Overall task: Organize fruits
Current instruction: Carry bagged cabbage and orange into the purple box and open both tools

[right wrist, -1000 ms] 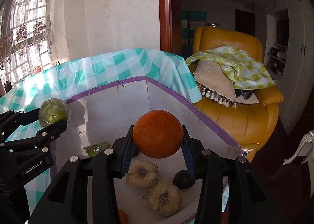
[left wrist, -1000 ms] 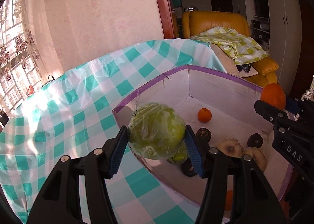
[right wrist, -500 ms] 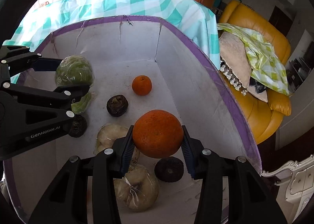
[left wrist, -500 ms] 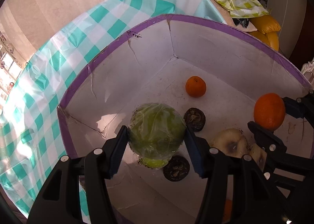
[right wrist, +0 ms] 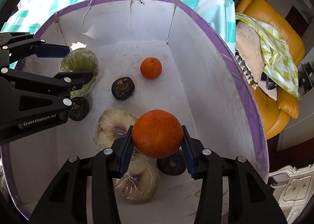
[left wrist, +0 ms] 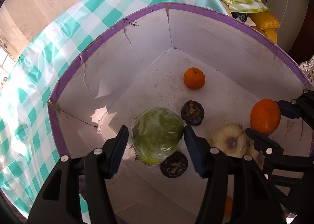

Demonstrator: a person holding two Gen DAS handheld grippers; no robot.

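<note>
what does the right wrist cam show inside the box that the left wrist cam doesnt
Only the right wrist view shows a third dark fruit under the held large orange.

Only the left wrist view shows an orange bit low behind the gripper fingers.

Both show the wrapped green fruit, the small orange, two dark fruits and the purple-rimmed box.

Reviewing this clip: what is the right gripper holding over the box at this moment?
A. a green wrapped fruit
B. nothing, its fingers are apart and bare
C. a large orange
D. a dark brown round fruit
C: in the right wrist view the right gripper has its blue pads pressed against both sides of a large orange above the box; the green wrapped fruit sits between the left gripper's fingers.
</note>
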